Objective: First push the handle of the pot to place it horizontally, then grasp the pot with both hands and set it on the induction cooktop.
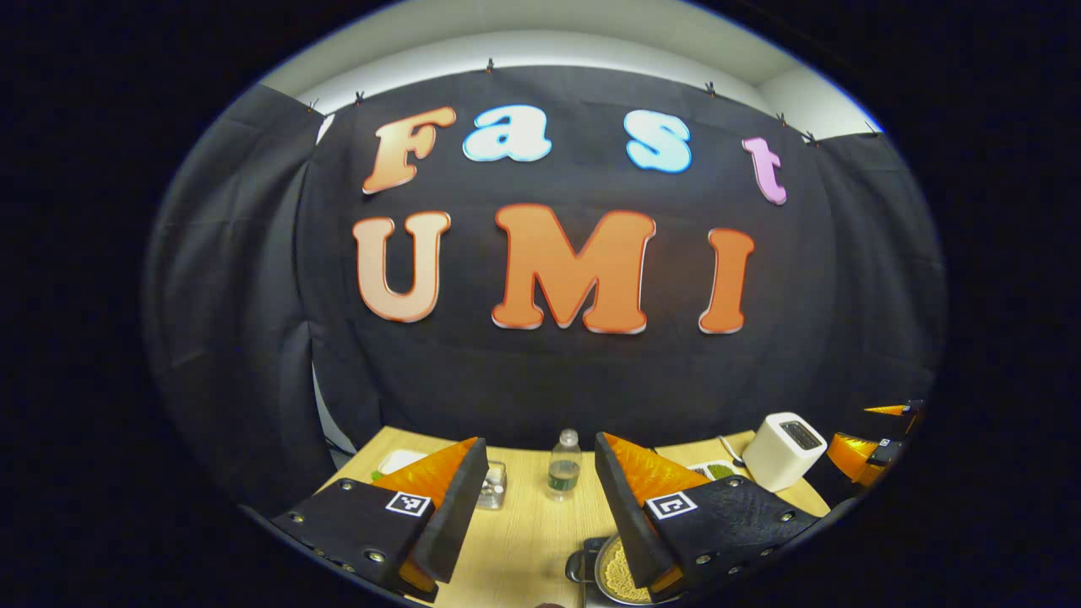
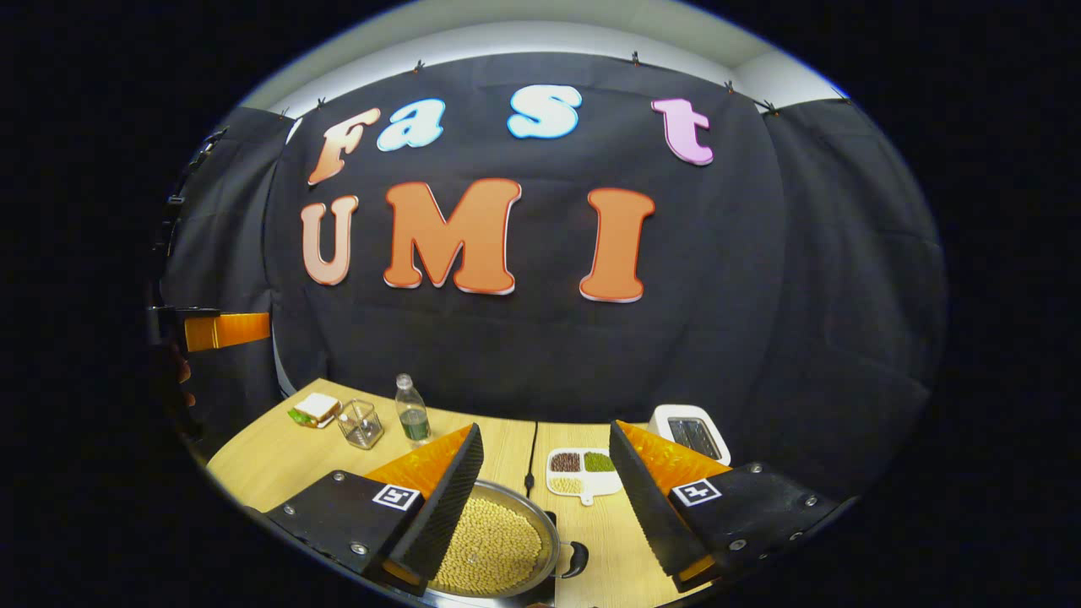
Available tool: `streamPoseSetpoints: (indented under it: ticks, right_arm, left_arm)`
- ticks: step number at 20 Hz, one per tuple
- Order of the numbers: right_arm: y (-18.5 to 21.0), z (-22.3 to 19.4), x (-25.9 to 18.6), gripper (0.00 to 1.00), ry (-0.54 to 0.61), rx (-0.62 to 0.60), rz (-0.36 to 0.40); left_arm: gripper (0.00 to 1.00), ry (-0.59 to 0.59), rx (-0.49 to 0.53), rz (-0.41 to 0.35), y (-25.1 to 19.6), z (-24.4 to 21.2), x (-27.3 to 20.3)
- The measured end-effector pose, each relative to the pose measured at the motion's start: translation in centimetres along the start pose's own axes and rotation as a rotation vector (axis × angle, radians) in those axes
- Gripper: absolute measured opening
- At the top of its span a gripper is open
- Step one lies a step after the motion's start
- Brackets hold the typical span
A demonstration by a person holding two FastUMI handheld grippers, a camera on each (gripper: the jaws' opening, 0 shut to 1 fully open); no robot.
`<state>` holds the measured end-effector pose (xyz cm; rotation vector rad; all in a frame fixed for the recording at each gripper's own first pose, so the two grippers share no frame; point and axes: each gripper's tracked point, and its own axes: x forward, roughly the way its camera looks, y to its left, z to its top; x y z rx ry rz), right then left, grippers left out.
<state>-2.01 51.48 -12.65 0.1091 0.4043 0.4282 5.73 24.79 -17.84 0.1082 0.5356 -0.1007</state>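
Both cameras ride high above bench [image 1: 524, 540], facing back wall. Left view sits left of pot [image 1: 621, 570]; right view above it. Shared: water bottle [image 2: 412, 412], toaster [image 2: 694, 432].

right tool [image 2: 540, 473] open, above table [image 2: 253, 464] | pot [image 2: 494, 534] of beans below

No readable text or labels on any object.

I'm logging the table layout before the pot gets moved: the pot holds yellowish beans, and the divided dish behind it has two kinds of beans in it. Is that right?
Not quite. The pot does hold yellowish beans, but the divided dish behind it has three kinds, not two: a dark reddish heap, a green heap and a pale one, each in its own compartment. The right gripper view shows this.
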Motion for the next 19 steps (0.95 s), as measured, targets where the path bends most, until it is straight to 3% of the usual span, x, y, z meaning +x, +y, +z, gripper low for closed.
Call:
streamPoseSetpoints:
  ticks: [5,7,10,11,13,19]
  right_arm:
    - [1.0,9.1,-3.5,0.94,-0.189,0.014,0.035]
    - [1.7,11.5,-4.9,0.89,-0.245,0.013,0.054]
    - [2.1,14.3,-6.7,0.98,-0.323,0.012,0.072]
    - [2.0,15.0,-7.1,0.94,-0.344,0.008,0.07]
    - [1.9,15.7,-7.8,0.97,-0.364,0.003,0.071]
    - [0.5,18.7,-10.3,0.94,-0.491,0.016,0.069]
  left_arm:
    - [0.8,-0.21,-0.063,-0.02,1.0,8.8,-3.1]
    - [0.8,-0.307,-0.045,-0.018,1.3,11.9,-5.1]
    - [0.8,-0.447,-0.014,-0.019,0.7,15.3,-8.3]
    - [0.8,-0.481,-0.003,-0.015,0.6,16.1,-9.0]
    - [0.8,-0.521,0.009,-0.003,0.6,17.2,-9.6]
    - [0.79,-0.526,-0.009,0.02,0.8,17.2,-10.3]
